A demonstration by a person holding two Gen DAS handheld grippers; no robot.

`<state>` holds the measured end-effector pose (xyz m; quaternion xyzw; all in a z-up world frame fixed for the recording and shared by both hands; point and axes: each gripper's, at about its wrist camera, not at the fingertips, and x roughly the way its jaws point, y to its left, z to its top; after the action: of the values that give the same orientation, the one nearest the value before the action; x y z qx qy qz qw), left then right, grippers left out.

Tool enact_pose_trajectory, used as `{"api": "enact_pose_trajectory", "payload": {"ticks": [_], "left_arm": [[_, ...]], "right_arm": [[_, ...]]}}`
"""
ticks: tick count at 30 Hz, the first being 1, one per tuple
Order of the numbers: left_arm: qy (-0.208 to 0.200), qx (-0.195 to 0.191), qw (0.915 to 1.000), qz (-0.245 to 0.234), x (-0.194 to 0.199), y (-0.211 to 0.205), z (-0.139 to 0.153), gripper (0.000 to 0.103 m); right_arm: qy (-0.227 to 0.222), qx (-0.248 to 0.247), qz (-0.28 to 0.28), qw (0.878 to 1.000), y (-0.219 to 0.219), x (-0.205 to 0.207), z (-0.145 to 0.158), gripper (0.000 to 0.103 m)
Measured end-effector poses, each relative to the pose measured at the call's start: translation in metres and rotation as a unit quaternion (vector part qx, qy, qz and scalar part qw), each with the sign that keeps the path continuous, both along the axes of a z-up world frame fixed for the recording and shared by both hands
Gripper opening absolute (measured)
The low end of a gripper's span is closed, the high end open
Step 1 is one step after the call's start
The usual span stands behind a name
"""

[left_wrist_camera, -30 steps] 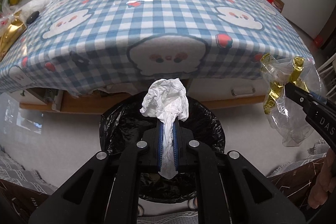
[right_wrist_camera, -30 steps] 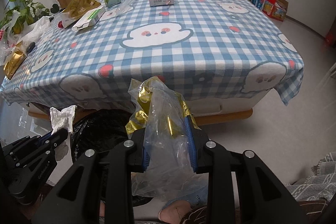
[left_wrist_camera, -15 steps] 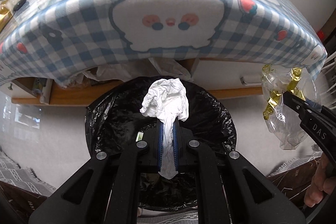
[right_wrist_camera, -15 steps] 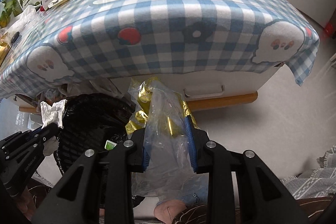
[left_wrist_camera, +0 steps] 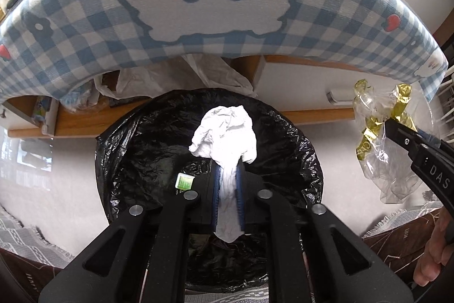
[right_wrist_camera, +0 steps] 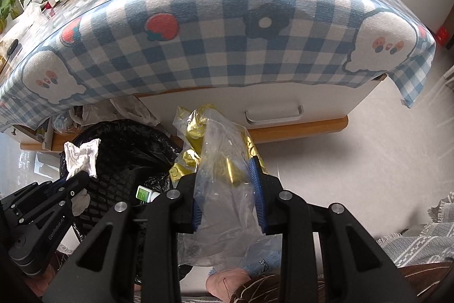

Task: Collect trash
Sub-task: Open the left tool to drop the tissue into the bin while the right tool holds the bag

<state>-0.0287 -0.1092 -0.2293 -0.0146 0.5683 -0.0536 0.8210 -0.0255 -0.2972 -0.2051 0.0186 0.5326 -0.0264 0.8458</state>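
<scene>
A crumpled white tissue [left_wrist_camera: 224, 132] stands between the blue pads of my left gripper [left_wrist_camera: 227, 172], directly over the mouth of a bin lined with a black bag [left_wrist_camera: 142, 146]. The jaws are opening slightly, with the tissue still pinched between them. My right gripper [right_wrist_camera: 227, 175] is shut on a clear plastic wrapper with gold foil [right_wrist_camera: 218, 138], held to the right of the bin [right_wrist_camera: 127, 146] above the floor. In the right wrist view the left gripper [right_wrist_camera: 82, 175] and the tissue [right_wrist_camera: 81, 158] show over the bin's left side.
A small green and white carton [left_wrist_camera: 185, 181] lies inside the bin. The table's blue checked cloth [left_wrist_camera: 85, 33] overhangs just behind, with a drawer handle [right_wrist_camera: 273, 115] and white plastic bags [left_wrist_camera: 215, 70] beneath. Grey rug [right_wrist_camera: 420, 240] at bottom right.
Both grippers have sunk from table height to below the table edge. The bin now fills the left wrist view under the tissue. The pads around the tissue stand slightly wider.
</scene>
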Motion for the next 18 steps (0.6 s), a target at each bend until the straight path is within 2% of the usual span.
{"api": "enact_pose_trajectory", "payload": {"ticks": [3, 6, 8, 10, 13, 18], "left_arm": [[-0.01, 0.004, 0.9999, -0.001, -0.001, 0.001, 0.004, 0.017], [-0.021, 0.008, 0.9998, 0.0, -0.003, 0.002, 0.01, 0.039], [-0.026, 0.003, 0.9996, 0.003, -0.005, 0.005, 0.016, 0.043], [-0.032, 0.006, 0.9995, 0.002, -0.007, 0.006, 0.02, 0.055], [-0.044, 0.004, 0.999, 0.005, -0.011, 0.009, 0.027, 0.066], [-0.057, 0.006, 0.9984, 0.007, -0.016, 0.018, 0.04, 0.081]], "right_arm": [[-0.004, -0.001, 0.001, 1.0, 0.002, -0.001, 0.007, 0.028], [-0.01, -0.003, 0.005, 1.0, 0.004, -0.003, 0.014, 0.028], [-0.014, -0.001, 0.006, 1.0, 0.004, -0.005, 0.019, 0.028], [-0.016, 0.004, 0.008, 1.0, 0.005, -0.007, 0.023, 0.028], [-0.02, 0.017, 0.01, 1.0, 0.008, -0.011, 0.03, 0.028], [-0.036, 0.021, 0.021, 0.999, 0.021, -0.016, 0.047, 0.028]]}}
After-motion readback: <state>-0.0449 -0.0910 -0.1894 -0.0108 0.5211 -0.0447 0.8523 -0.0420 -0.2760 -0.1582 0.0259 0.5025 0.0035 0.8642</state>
